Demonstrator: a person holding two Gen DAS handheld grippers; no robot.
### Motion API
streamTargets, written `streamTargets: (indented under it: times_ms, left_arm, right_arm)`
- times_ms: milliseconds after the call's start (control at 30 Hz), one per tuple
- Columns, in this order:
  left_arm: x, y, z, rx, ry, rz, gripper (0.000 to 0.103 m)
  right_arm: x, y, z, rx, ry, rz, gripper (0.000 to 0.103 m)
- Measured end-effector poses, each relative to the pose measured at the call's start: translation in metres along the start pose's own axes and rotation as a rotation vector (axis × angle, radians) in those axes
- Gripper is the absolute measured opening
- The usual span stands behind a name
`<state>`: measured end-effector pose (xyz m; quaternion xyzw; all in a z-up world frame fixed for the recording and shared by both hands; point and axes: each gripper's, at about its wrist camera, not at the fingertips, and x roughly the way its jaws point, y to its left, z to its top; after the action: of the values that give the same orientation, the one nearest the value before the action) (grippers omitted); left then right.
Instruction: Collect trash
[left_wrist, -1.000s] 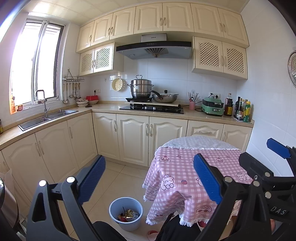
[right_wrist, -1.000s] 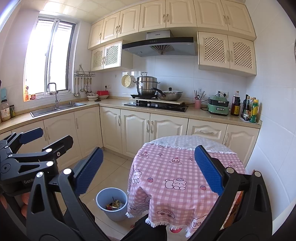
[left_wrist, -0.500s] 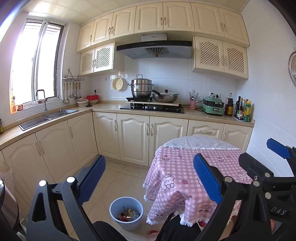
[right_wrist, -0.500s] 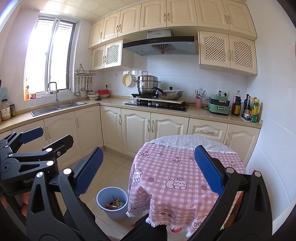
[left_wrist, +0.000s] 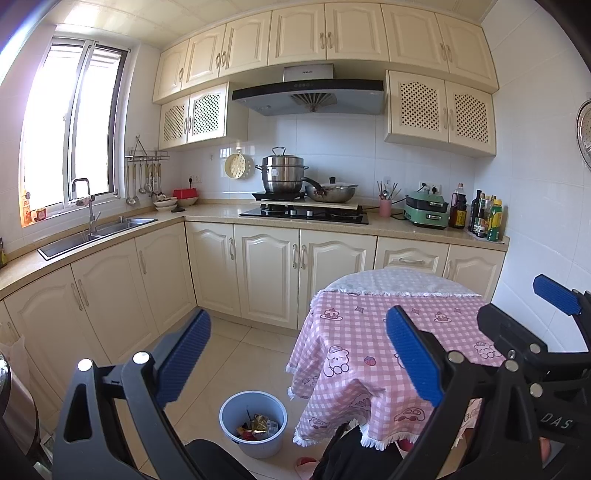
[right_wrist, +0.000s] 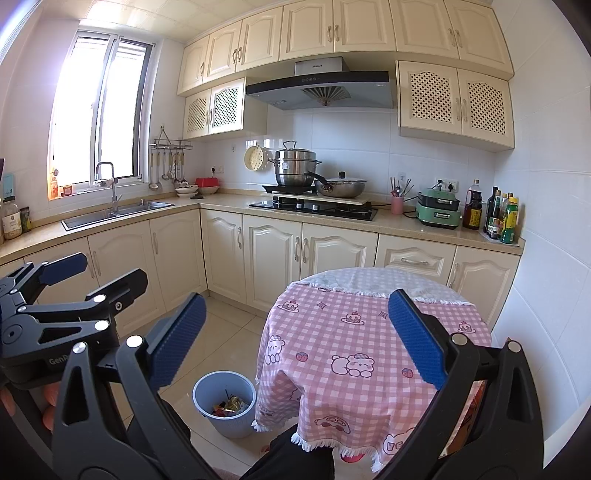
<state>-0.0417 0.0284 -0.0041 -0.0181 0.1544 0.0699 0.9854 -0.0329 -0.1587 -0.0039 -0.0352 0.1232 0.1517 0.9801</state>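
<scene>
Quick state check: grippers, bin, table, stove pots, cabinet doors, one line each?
left gripper: open, holding nothing
right gripper: open, holding nothing
trash bin: upright on floor beside table, wrappers inside
round table: covered by pink checked cloth, no trash seen on top
steamer pot: lidded, on stove
wok: lidded
lower cabinet doors: shut

A kitchen is shown, fitted with cream base cabinets (left_wrist: 266, 273) and matching upper cabinets (left_wrist: 328, 35) along two walls. White wall tiles (left_wrist: 406, 162) are seen behind a beige worktop (left_wrist: 207, 214). A steel sink (left_wrist: 96, 232) is set below a sliding window (left_wrist: 77, 129), through which strong daylight is admitted. A range hood (left_wrist: 310, 94) is mounted above a black hob (left_wrist: 306, 214). The floor (left_wrist: 251, 354) is laid with pale glossy tiles. A round tabletop (right_wrist: 369, 332) is covered by a pink checked cloth.
</scene>
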Motion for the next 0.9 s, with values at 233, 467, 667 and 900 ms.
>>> streamTargets:
  times_ms: [233,467,667,900]
  left_arm:
    - [0.003,-0.001,-0.001,0.005,0.007,-0.002,0.094]
    - [0.002,-0.002,-0.002,0.007,0.010,-0.002,0.094]
    - [0.007,-0.003,-0.005,0.015,0.027,0.001,0.094]
    - [0.031,0.000,-0.014,0.018,0.096,-0.005,0.094]
  right_arm:
    - [0.000,-0.001,-0.001,0.002,0.001,0.002,0.097]
    - [0.002,-0.003,-0.004,0.002,0.004,0.005,0.097]
    - [0.002,-0.003,-0.009,0.004,0.012,0.004,0.097]
    - [0.018,-0.006,-0.018,0.013,0.055,0.002,0.097]
